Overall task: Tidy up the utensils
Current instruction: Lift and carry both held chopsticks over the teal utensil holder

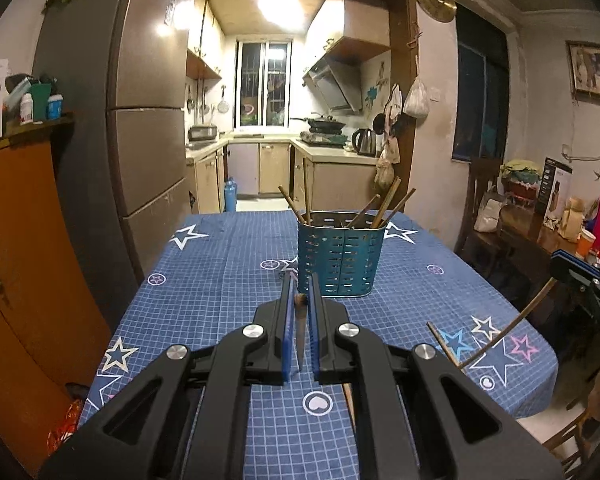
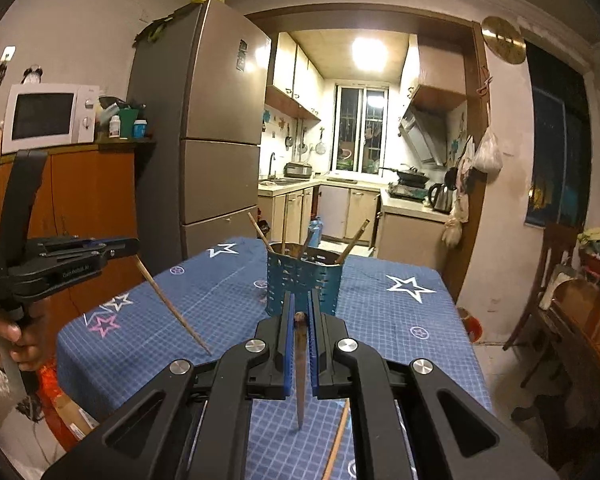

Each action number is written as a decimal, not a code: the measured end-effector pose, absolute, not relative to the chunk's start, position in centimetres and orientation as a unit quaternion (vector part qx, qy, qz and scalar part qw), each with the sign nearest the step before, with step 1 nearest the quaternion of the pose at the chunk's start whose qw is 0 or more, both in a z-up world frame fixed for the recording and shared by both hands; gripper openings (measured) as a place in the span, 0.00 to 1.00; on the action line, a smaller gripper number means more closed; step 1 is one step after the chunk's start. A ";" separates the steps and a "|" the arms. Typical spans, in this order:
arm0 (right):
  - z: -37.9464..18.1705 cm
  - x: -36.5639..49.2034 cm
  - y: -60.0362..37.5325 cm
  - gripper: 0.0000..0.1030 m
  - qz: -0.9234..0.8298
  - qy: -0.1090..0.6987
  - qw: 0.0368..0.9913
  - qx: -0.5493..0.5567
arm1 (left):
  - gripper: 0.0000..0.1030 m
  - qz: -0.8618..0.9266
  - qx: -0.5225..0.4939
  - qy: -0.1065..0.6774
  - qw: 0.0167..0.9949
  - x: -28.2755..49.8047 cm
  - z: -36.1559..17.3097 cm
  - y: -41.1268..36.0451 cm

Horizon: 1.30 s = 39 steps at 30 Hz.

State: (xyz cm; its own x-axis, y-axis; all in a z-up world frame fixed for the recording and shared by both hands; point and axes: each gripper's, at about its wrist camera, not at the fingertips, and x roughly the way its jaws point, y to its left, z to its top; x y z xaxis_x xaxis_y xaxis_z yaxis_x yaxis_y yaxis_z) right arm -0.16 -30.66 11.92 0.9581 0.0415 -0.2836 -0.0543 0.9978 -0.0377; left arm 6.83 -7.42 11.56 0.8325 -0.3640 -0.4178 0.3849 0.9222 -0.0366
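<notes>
- Left tool (image 1: 300, 300) pinches one chopstick (image 1: 300, 340), raised above the bench (image 1: 220, 272), just short of the blue holder (image 1: 340, 256).
- Right tool (image 2: 301, 312) pinches another chopstick (image 2: 300, 368), also near the holder.
- More chopsticks (image 1: 384, 208) stand in the holder.

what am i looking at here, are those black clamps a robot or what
No robot: a person holds a hand-squeezed gripper in each hand, each with a camera looking along its fingers. One picture is from the left gripper, the other from the right gripper. Each gripper is shut on one chopstick, tip hanging down. Each view also catches the other gripper from the side. On the blue tablecloth stands a blue holder with more chopsticks; another chopstick lies near the front edge.
</notes>
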 end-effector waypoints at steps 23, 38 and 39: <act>16.0 7.1 -29.9 0.07 0.080 0.174 0.981 -0.011 | 0.05 -0.152 0.046 0.206 0.966 9.6 15.2 -9.1; 17.5 10.0 -30.4 0.07 0.074 0.192 0.979 -0.003 | 0.05 -0.108 0.087 0.179 0.974 11.8 16.4 -11.4; 17.6 10.2 -30.4 0.07 0.073 0.192 0.979 -0.003 | 0.05 -0.107 0.087 0.177 0.974 12.0 16.5 -11.4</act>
